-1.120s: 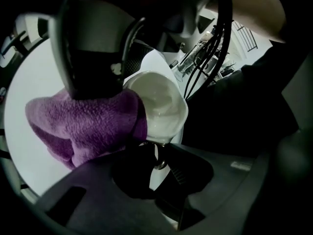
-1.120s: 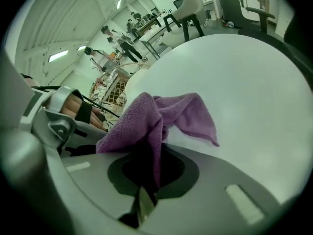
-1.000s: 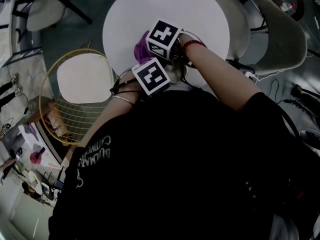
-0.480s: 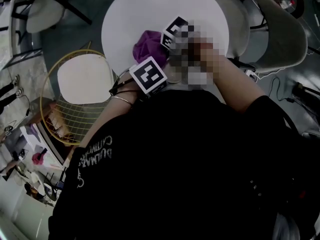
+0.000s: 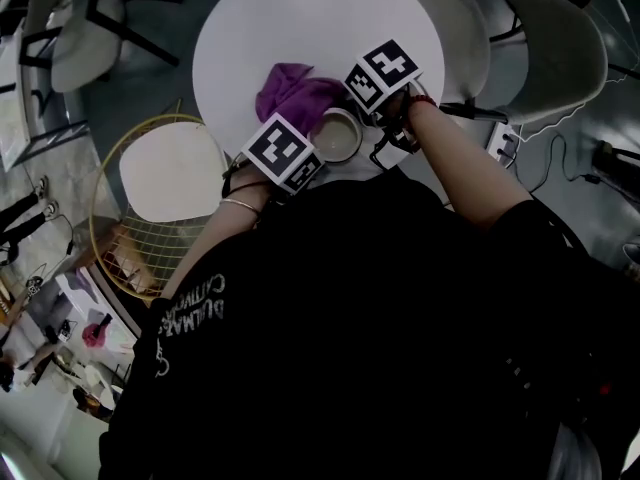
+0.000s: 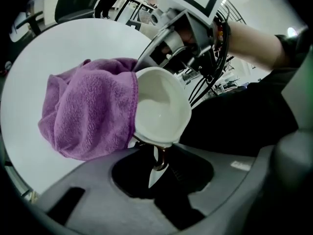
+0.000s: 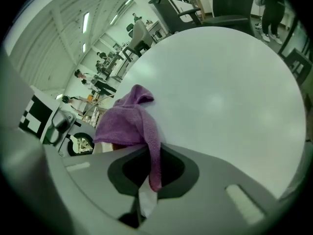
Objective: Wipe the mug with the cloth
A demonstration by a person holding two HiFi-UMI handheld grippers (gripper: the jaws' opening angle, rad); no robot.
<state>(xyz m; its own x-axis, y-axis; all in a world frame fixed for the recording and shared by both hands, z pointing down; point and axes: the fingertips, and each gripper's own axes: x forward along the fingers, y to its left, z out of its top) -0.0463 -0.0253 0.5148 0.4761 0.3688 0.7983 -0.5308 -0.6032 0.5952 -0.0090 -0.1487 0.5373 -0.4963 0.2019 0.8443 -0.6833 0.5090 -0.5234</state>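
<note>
A white mug (image 5: 338,136) hangs at the near edge of the round white table (image 5: 300,18), tilted, its mouth showing. My left gripper (image 6: 156,156) is shut on the mug's (image 6: 161,109) handle; in the head view the left gripper (image 5: 305,153) sits just left of it. The purple cloth (image 5: 290,93) bunches on the table against the mug's left side (image 6: 90,111). My right gripper (image 7: 149,180) is shut on a hanging corner of the cloth (image 7: 129,124). From above, the right gripper (image 5: 358,103) is right behind the mug.
A yellow wire chair with a white seat (image 5: 170,168) stands left of the table. Grey chairs (image 5: 550,48) stand at the right, with a power strip and cables (image 5: 500,143) on the floor. The person's black-clad body fills the lower head view.
The right gripper has drawn away to the right, off the mug. The mug's mouth, covered a second ago, is uncovered. The cloth now shows bunched on the table to the left.
</note>
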